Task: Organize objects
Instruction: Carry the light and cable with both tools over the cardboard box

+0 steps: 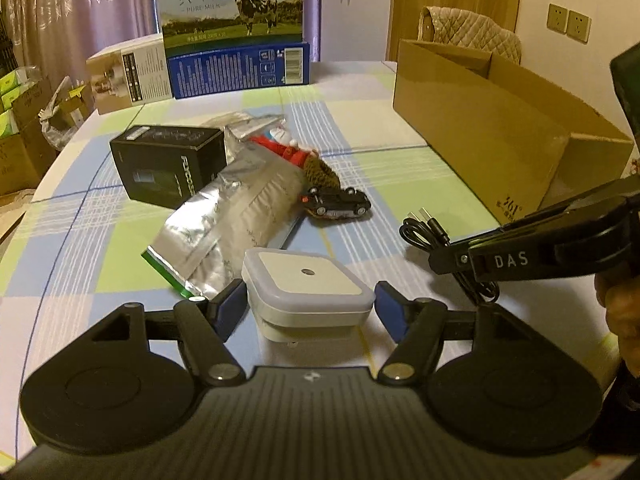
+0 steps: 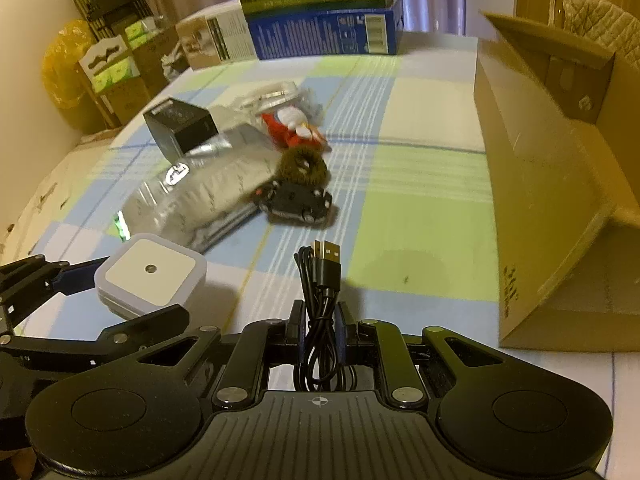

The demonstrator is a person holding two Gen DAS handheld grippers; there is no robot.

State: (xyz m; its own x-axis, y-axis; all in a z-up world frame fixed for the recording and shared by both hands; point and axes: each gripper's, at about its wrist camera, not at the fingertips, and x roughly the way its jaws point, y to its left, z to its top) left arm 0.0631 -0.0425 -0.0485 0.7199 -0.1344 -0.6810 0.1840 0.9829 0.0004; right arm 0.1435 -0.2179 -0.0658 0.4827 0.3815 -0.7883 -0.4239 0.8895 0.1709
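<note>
A white square night light point(image 1: 308, 290) sits between the blue pads point(image 1: 232, 304) of my left gripper point(image 1: 310, 306), which is shut on it just above the checked tablecloth point(image 1: 360, 92). The right wrist view shows the same night light point(image 2: 150, 276) at lower left, with the left gripper point(image 2: 132, 296) around it. My right gripper point(image 2: 320, 322) is shut on a coiled black USB cable point(image 2: 322, 276), whose plugs point forward. In the left wrist view the right gripper point(image 1: 440, 260) and the cable point(image 1: 424, 232) are at the right.
An open cardboard box point(image 1: 480, 132) lies along the right side. Mid-table are a silver foil bag point(image 1: 236, 220), a black box point(image 1: 168, 164), a black toy car point(image 1: 340, 204) and a red plush toy point(image 1: 292, 152). A milk carton case point(image 1: 236, 20) stands at the back.
</note>
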